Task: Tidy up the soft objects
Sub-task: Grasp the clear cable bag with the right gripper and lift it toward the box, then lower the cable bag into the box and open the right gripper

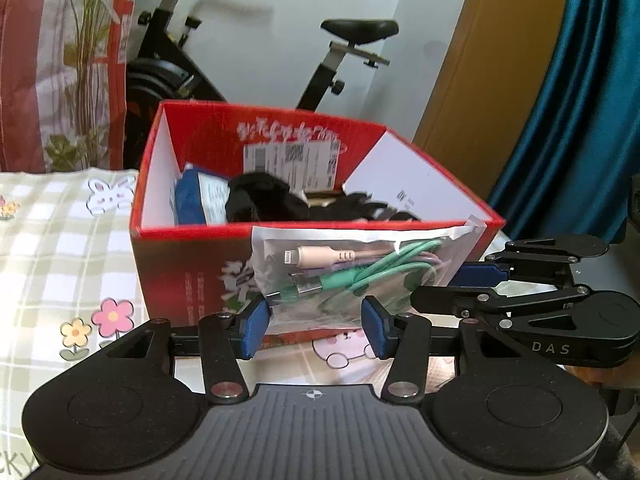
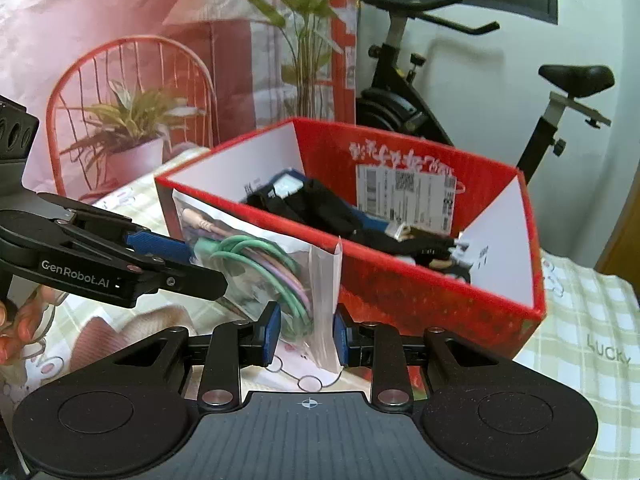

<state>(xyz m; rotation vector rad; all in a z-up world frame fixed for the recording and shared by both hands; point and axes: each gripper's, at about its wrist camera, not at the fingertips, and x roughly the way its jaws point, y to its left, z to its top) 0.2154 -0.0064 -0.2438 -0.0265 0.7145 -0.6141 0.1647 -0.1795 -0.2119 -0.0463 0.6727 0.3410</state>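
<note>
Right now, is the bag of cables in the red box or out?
Out. The cable bag hangs in front of the red box, outside its near wall, held up between both grippers.

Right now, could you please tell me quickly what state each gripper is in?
Left gripper: shut on the clear plastic bag of coiled green and pink cables, at its bottom edge.
Right gripper: shut on the same bag's side edge.
</note>
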